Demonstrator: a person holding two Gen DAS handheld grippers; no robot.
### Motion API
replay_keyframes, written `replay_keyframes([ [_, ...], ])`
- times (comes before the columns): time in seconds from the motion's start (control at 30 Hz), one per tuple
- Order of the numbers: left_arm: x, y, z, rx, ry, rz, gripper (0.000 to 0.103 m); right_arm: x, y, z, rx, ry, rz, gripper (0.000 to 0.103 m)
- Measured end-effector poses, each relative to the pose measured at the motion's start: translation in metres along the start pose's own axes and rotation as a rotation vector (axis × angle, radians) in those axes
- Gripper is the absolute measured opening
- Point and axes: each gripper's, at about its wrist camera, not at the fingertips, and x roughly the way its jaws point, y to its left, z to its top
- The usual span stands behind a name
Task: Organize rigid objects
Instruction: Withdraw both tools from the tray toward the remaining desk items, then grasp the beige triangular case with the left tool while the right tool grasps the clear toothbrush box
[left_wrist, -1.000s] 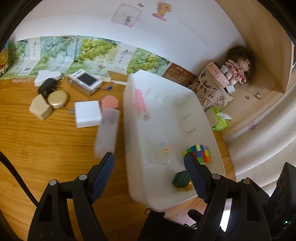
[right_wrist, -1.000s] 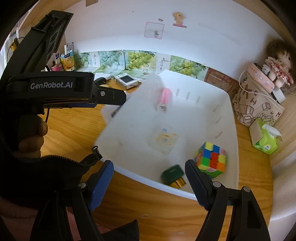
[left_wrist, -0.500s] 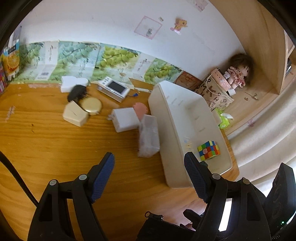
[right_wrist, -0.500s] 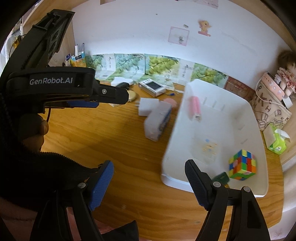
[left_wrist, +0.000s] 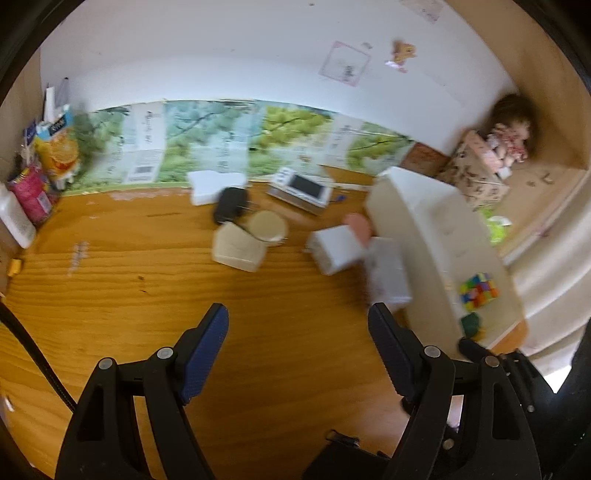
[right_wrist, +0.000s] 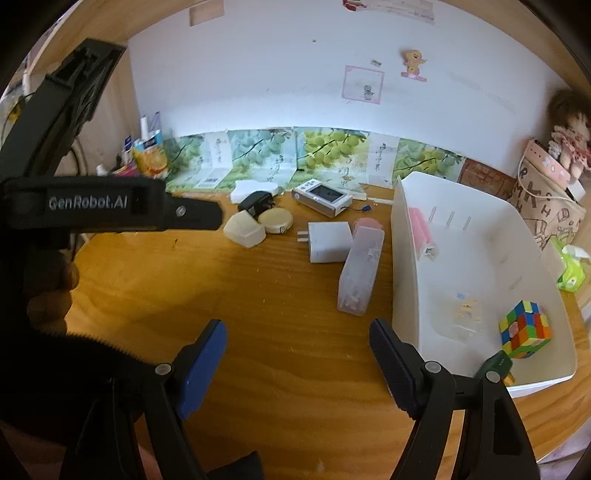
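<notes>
A white bin (right_wrist: 402, 258) stands at the right of the wooden desk; inside lie a colour cube (right_wrist: 525, 329), a pink tube (right_wrist: 421, 230), a clear small box (right_wrist: 463, 314) and a dark green object (right_wrist: 495, 363). Left of the bin lie a translucent case (right_wrist: 360, 269), a white charger (right_wrist: 328, 242), a pink disc (right_wrist: 365, 223), a beige box (right_wrist: 244, 229), a round tin (right_wrist: 275, 220), a black plug (right_wrist: 255, 201) and a small camera (right_wrist: 321, 196). My left gripper (left_wrist: 297, 336) and right gripper (right_wrist: 297, 341) hang open over bare desk, holding nothing. The same bin (left_wrist: 424, 236) and case (left_wrist: 388, 273) show blurred in the left wrist view.
A juice carton (right_wrist: 149, 157) and bottles crowd the back left corner. A patterned bag (right_wrist: 543, 206), a doll (right_wrist: 565, 144) and a green tissue pack (right_wrist: 570, 269) sit at the right beyond the bin. A hand (right_wrist: 48, 291) holds the left gripper's body at the left of the right wrist view.
Both grippers have swung left, away from above the bin, so the bin slid to the right of both views and the loose items on the desk came into the middle.
</notes>
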Motion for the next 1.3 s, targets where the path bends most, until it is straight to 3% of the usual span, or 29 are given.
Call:
replay_keyframes([
  [0.2,0.017,0.017,0.013,0.060,0.002,0.110,0.081,0.016,0.007,0.011,0.071,-0.067,-0.069,0.080],
  [0.3,0.037,0.021,0.029,0.081,0.047,0.144,0.081,0.024,0.006,0.018,0.113,-0.092,-0.117,0.080],
  [0.4,0.057,0.023,0.045,0.088,0.123,0.139,0.081,0.031,0.002,0.025,0.160,-0.109,-0.148,0.080],
  [0.53,0.075,0.026,0.062,0.099,0.169,0.118,0.084,0.041,-0.002,0.031,0.206,-0.122,-0.187,0.080],
  [0.83,0.124,0.042,0.075,0.072,0.339,0.151,0.084,0.071,-0.006,0.028,0.300,-0.050,-0.266,0.080],
  [1.3,0.161,0.047,0.070,0.084,0.433,0.164,0.084,0.104,-0.008,0.027,0.347,0.002,-0.340,0.080],
])
